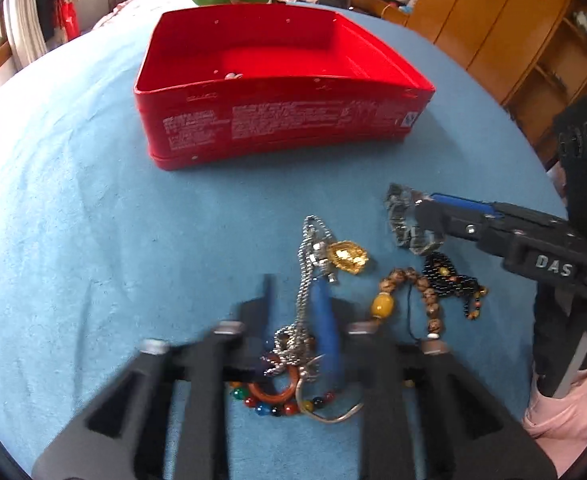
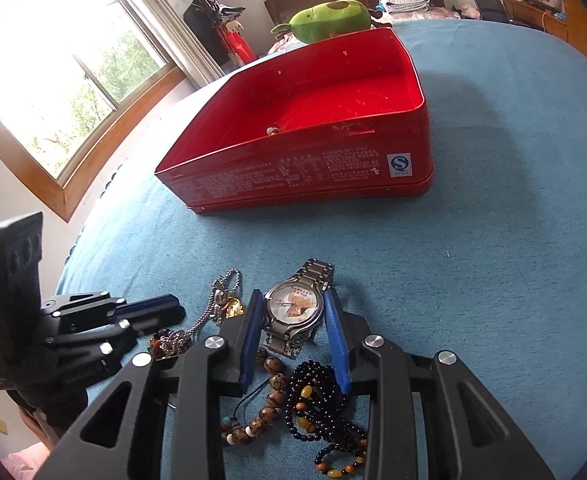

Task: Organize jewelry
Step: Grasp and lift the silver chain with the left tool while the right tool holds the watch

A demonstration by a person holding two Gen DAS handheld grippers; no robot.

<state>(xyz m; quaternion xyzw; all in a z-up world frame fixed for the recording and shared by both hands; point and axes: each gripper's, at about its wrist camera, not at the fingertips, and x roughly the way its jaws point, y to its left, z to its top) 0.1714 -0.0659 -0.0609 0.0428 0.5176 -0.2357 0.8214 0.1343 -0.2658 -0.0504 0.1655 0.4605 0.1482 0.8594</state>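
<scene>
Both grippers are down over the jewelry pile on the blue-covered table (image 2: 493, 220), with the red tin (image 2: 305, 120) standing open just beyond, well placed as the drop-off; one small bead piece already lies inside near its front wall.

The right gripper (image 2: 295, 320) has the wristwatch (image 2: 293, 308) squarely between its blue pads, one on each side of the case. It reads as a pinch on the watch, a grip across the rigid body, not the floppy metal band.

The left gripper (image 1: 299, 320) hangs over the silver chain (image 1: 307, 264) with its gold pendant (image 1: 347, 258), jaws partly spread; the chain runs between them, with no clear squeeze on it. A tangled heap sits there, orange ring and coloured beads (image 1: 281, 400) underneath, so a clean single pick looks tricky.

Wooden bead bracelet (image 2: 271, 396) and black bead strand (image 2: 321, 404) wait near the right gripper.
</scene>
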